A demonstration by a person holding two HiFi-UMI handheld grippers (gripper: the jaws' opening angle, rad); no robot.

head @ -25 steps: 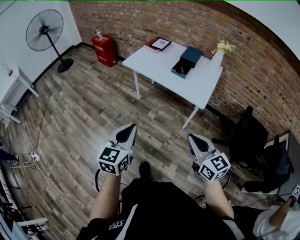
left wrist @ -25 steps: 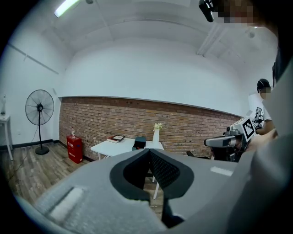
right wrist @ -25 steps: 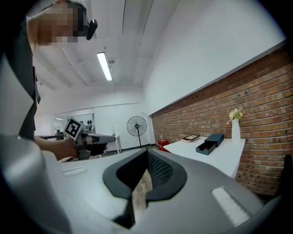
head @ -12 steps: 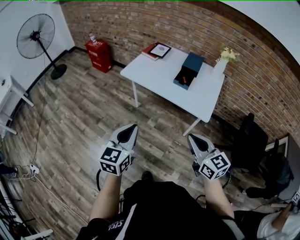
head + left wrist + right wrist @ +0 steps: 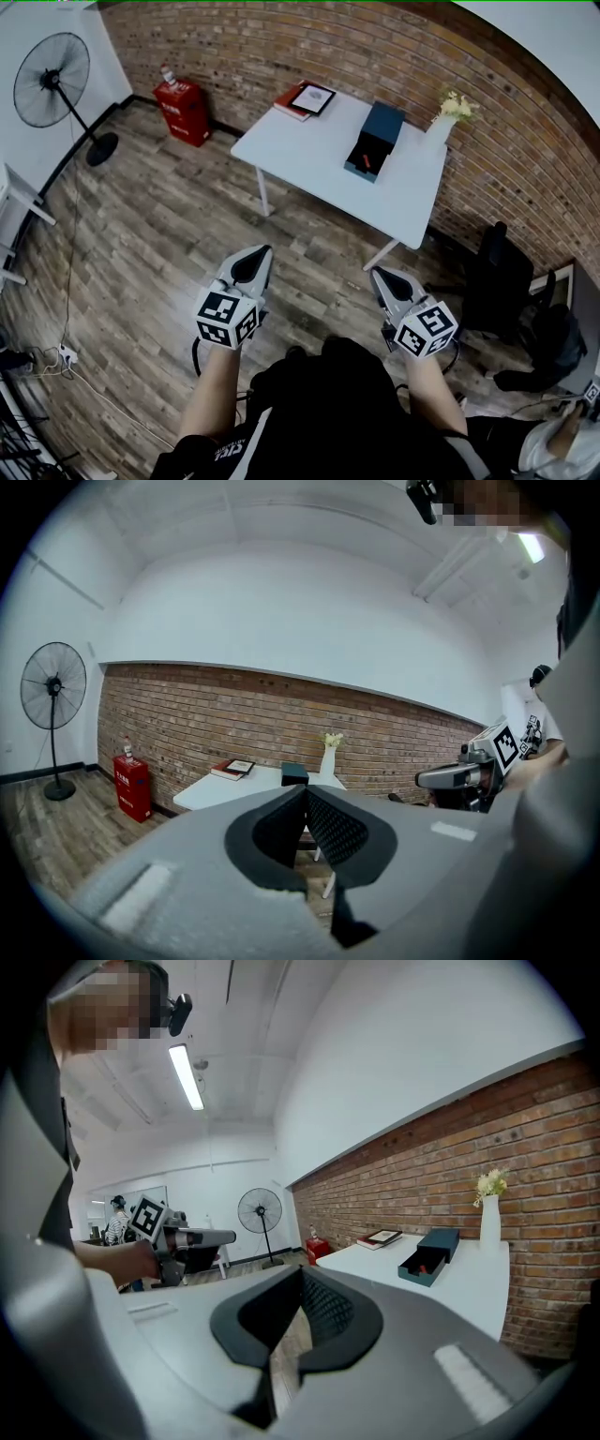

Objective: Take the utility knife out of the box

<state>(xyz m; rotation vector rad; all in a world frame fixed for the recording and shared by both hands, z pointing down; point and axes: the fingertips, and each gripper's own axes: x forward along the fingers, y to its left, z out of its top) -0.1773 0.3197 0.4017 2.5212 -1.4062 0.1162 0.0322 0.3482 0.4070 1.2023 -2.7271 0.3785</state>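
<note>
The left gripper (image 5: 305, 793) has its jaws pressed together with nothing between the pads, and the right gripper (image 5: 300, 1273) is the same: closed tight and empty. That fits the moment, since nothing is within reach of either one, and closed jaws are the easy way to carry them.

Both are held out in front of the person, side by side and apart, pointing nearly level across bare floor (image 5: 178, 234). Each shows up off to the side of the other's jaws.

Far beyond the tips stands a white table (image 5: 300, 155) against the brick wall (image 5: 394, 56). The dark box (image 5: 377, 139) sits on it, well apart from both grippers. From the left jaws it lies almost straight ahead, just above where they meet; from the right jaws it lies ahead and off to the right.

The box is open on its near side, and a small red thing shows in the tray, most likely the knife (image 5: 367, 159), though it is too small to be sure. With that end open, the knife should be reachable without moving the box first.

Past the box a white vase (image 5: 439, 120) of flowers stands near the wall, and a book (image 5: 302, 97) lies at the table's far left corner. Both are clear of the path to the box. A fan (image 5: 49, 79) stands far left of the jaws.

Nothing of the task is done yet. I judge the jaws will have to open once the table is close.
</note>
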